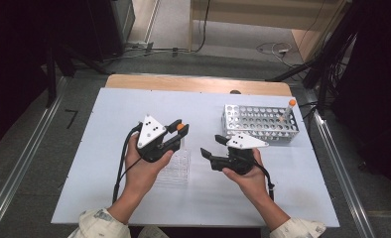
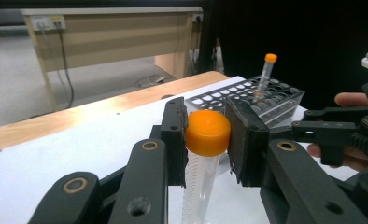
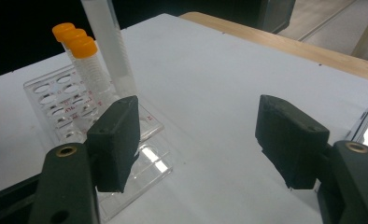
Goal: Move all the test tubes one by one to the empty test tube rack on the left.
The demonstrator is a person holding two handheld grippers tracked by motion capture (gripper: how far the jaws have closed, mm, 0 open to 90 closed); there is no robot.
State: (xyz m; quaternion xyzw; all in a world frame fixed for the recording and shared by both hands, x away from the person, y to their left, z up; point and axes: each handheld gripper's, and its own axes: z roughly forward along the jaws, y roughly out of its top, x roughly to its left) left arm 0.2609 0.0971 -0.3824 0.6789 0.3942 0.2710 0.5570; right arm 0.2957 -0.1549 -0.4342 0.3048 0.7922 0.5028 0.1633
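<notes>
Bright overhead light, dark edges, gripper views soft w/ glare.

**No legible writing**

Nothing can be read in any view. In the right gripper view, small red marks stand on the edge of the clear plastic rack [image 3: 74,121] at the left of the frame, too blurred to make out. Fine graduation lines run down the orange-capped tube [image 2: 201,172] at the lower centre of the left gripper view; no figures are readable.

clear rack [image 1: 176,171] left on table [image 1: 109,148], metal rack [image 1: 261,123] right behind
</notes>
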